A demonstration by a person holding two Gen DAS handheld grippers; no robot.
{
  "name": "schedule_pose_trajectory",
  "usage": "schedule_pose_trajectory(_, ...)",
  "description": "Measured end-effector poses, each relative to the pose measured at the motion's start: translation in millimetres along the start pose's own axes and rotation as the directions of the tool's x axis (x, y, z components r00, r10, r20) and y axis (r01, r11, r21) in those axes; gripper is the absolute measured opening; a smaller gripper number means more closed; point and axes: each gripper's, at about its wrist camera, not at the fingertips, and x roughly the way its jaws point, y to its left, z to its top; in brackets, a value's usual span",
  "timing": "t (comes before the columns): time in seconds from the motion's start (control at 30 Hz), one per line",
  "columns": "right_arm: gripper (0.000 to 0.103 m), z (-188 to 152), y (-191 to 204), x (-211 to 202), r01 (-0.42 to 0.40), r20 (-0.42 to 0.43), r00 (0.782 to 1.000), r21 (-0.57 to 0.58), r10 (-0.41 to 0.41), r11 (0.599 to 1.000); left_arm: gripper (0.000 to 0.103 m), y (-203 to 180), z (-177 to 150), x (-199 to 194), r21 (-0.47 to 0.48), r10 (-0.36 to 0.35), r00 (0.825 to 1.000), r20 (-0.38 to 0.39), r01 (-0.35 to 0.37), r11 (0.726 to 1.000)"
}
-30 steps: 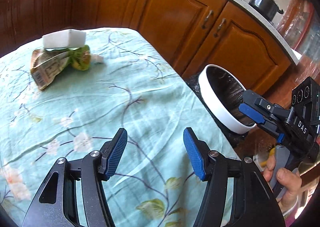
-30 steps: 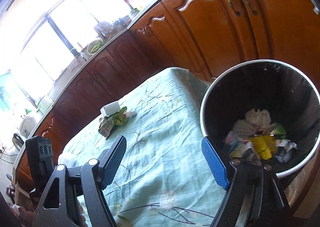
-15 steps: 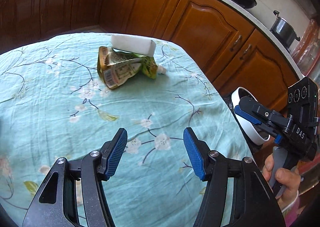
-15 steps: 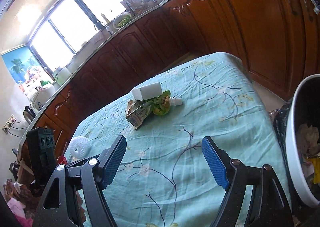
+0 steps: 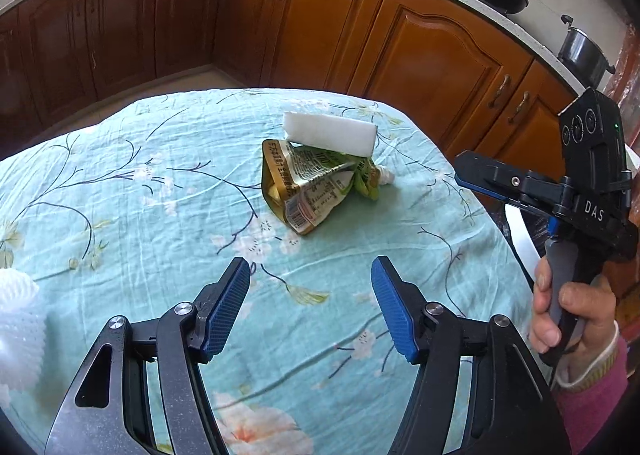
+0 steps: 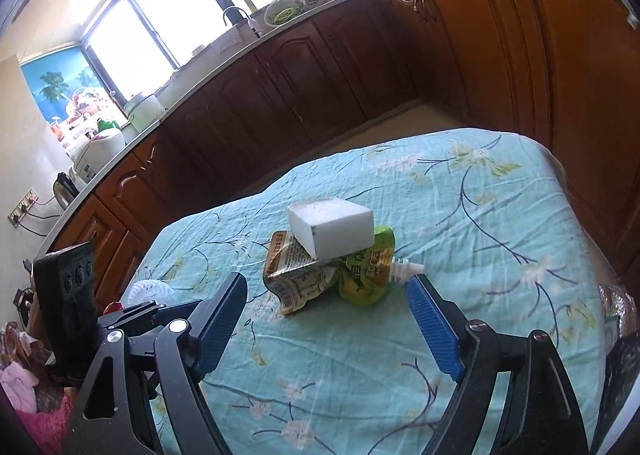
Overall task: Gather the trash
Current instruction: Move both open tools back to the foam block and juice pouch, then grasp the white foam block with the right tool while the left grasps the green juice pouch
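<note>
Right wrist view: a crumpled pouch (image 6: 320, 279) under a white foam block (image 6: 332, 231) lies mid-table (image 6: 500, 255). The right gripper (image 6: 328, 319) and left gripper (image 5: 310, 303) both have their jaws apart, just widened, nothing between them.

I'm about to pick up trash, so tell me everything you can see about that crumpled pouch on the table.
The pouch is a crumpled, flattened foil-like drink pouch, gold and green with printed text and a barcode, and a white spout at one end. It lies on the floral tablecloth. A white foam block rests on top of it. Neither tool touches it.
</note>
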Motion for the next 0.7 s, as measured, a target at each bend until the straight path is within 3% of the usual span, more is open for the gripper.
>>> schedule_pose_trajectory(0.23,0.088,24,3,29,-0.038,-0.034,0.999,-0.102,0.035,0.994,0.067,13,18,13,0.031,0.026,0.999,-0.019,-0.025,0.999)
schedule_pose_trajectory(0.5,0.087,34,-13,50,-0.067,-0.055,0.996,-0.062,0.064,0.996,0.069,7,34,21,0.097,0.032,0.999,-0.024,-0.029,0.995)
schedule_pose_trajectory(0.6,0.071,33,-16,50,-0.096,-0.054,0.994,-0.047,0.093,0.994,0.069,-1,39,25,0.126,0.035,0.999,-0.026,-0.032,0.991)
schedule_pose_trajectory(0.7,0.071,28,-12,51,-0.104,-0.075,0.992,-0.061,0.1,0.993,0.069,-13,40,29,0.157,0.036,0.999,-0.025,-0.032,0.987)
